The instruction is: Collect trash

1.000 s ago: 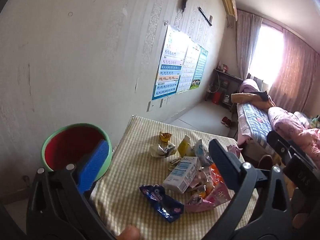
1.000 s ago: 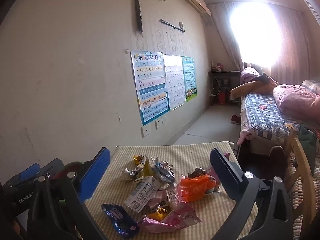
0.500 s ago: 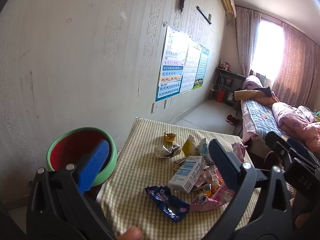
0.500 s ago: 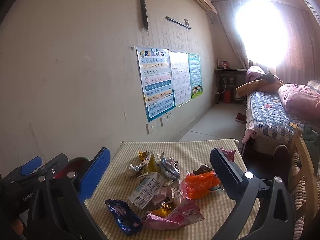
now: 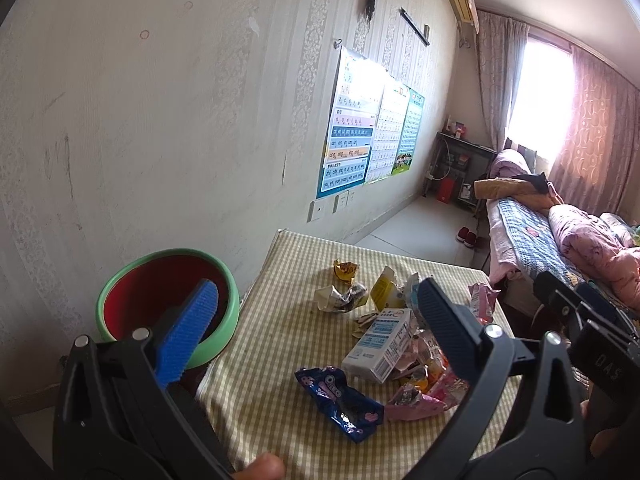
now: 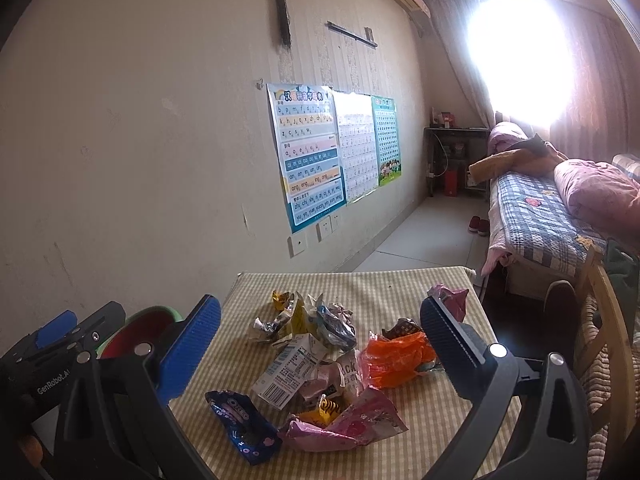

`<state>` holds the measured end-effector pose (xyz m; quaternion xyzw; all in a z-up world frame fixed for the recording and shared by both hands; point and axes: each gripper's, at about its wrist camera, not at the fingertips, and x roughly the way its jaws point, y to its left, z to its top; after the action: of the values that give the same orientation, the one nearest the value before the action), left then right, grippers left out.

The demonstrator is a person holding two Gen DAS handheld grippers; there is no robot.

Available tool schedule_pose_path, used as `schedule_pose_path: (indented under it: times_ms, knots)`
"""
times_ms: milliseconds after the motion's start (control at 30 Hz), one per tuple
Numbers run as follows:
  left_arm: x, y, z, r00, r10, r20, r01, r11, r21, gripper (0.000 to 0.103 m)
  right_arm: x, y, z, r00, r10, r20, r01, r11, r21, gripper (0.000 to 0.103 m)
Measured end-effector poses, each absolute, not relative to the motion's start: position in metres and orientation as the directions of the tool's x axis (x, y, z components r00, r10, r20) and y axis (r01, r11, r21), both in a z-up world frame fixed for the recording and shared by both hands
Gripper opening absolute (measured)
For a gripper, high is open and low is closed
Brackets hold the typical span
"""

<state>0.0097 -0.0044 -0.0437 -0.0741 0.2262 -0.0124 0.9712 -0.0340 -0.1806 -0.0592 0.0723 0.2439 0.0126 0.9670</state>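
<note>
A heap of trash lies on a checked table (image 5: 280, 292): a blue Oreo wrapper (image 5: 340, 402) (image 6: 240, 420), a white milk carton (image 5: 380, 344) (image 6: 290, 368), a pink wrapper (image 6: 352, 424), an orange bag (image 6: 396, 356), and crumpled foil (image 5: 340, 298). A green bin with a red inside (image 5: 168, 300) stands left of the table. My left gripper (image 5: 316, 320) is open and empty above the near edge. My right gripper (image 6: 316, 332) is open and empty, hovering over the heap. The left gripper also shows at the left in the right wrist view (image 6: 60, 332).
A wall with learning posters (image 6: 308, 152) runs along the table's left. A bed with pink bedding (image 6: 560, 200) is at the right. A wooden chair (image 6: 608, 320) stands by the table's right side. A dark shelf (image 5: 456, 168) stands under the window.
Both grippers have drawn back and risen a little, so the table and heap sit slightly lower and farther in view. Both stay open and empty.
</note>
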Motion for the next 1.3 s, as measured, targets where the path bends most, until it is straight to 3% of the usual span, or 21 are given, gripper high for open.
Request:
schedule_pose_path:
  times_ms: [933, 1167, 1300]
  knots:
    - [0.010, -0.008, -0.056, 0.873, -0.057, -0.484, -0.012, 0.990, -0.140, 0.098, -0.032, -0.185, -0.067, 0.865, 0.033, -0.501, 0.044, 0.989, 0.140, 0.096]
    - [0.009, -0.013, -0.059, 0.878, -0.043, -0.477, -0.006, 0.995, -0.099, 0.098, -0.034, -0.185, -0.071, 0.884, -0.038, -0.465, 0.074, 0.995, 0.061, 0.096]
    - [0.020, -0.019, -0.079, 0.846, -0.035, -0.533, -0.001, 0.998, -0.067, 0.098, -0.022, -0.190, -0.091, 0.845, -0.032, -0.534, 0.074, 0.996, 0.057, 0.096]
